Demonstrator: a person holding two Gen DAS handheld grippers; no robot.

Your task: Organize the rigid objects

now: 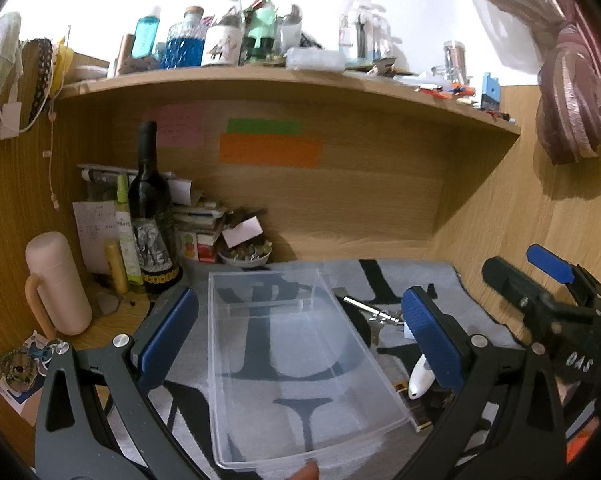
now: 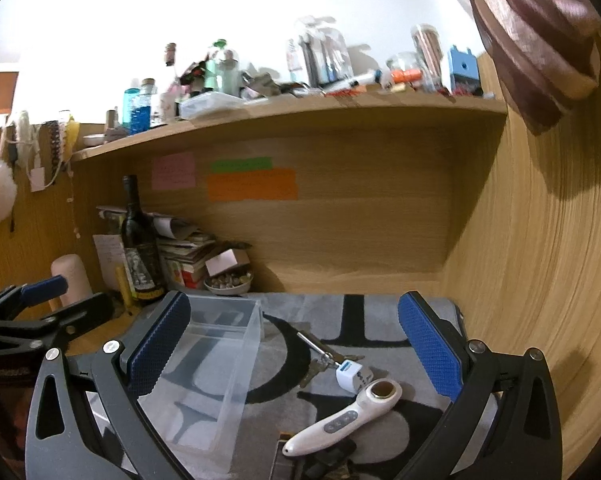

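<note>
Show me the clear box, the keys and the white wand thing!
Clear box (image 1: 284, 364), left wrist view, on its see-through floor.
Keys (image 2: 314, 370), right wrist view, on the bunch.
White wand (image 2: 340, 422), right wrist view, on its button handle.

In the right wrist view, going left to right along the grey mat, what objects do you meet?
Clear plastic bin → bunch of keys → small white cube → white handheld device, its round head lying just right of the cube and its handle running back left toward the camera.
</note>
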